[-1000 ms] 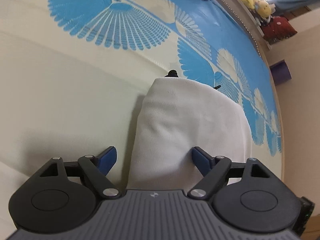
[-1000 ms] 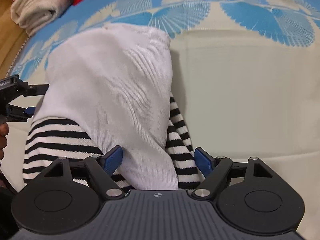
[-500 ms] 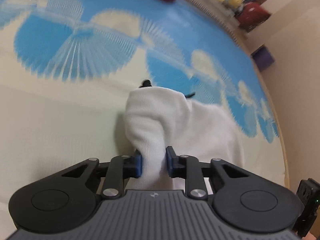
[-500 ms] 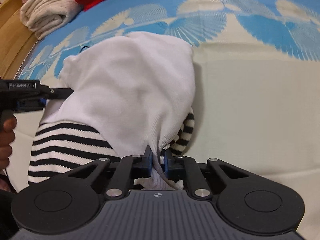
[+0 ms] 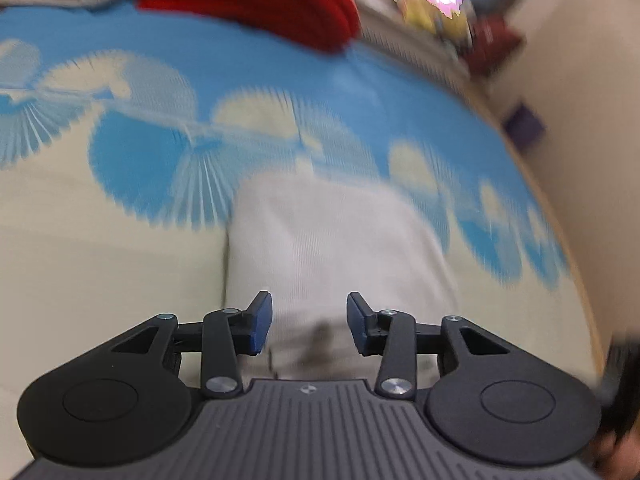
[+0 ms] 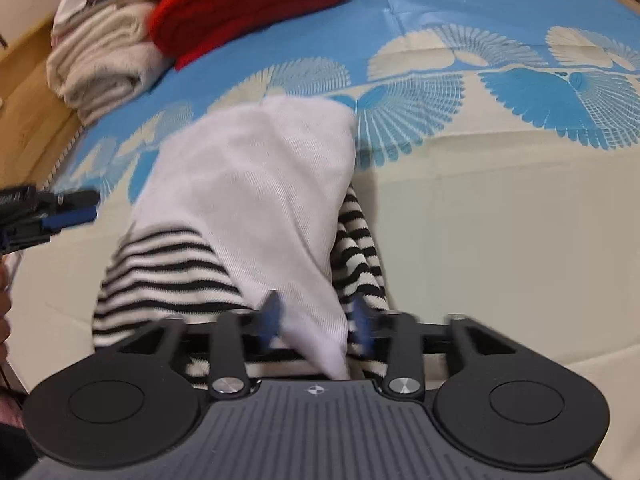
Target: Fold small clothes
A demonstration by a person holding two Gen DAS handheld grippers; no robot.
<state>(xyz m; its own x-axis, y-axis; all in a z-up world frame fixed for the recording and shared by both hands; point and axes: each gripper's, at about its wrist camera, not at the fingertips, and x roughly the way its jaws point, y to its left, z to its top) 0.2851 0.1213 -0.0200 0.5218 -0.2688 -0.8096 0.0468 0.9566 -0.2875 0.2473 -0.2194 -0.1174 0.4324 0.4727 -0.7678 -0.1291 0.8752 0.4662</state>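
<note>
A white garment [image 6: 248, 184] lies folded over a black-and-white striped garment [image 6: 168, 268] on the blue-and-cream bedspread [image 6: 500, 208]. My right gripper [image 6: 316, 320] is open, its blue pads either side of the white cloth's near corner. My left gripper [image 5: 309, 322] is open just above the white garment [image 5: 332, 240], which fills the space between its fingers; this view is motion-blurred. The left gripper also shows at the left edge of the right wrist view [image 6: 60, 212].
A red knitted item [image 6: 248, 4] and folded cream towels [image 6: 100, 68] sit at the far side of the bed. A wooden bed edge [image 6: 24, 92] runs on the left. Stuffed toys [image 5: 432, 12] and a purple box [image 5: 522, 126] lie beyond the bed.
Both grippers were shut on the white garment half a second ago and have opened, letting it go. The white cloth now lies lower and flatter on the striped garment.
</note>
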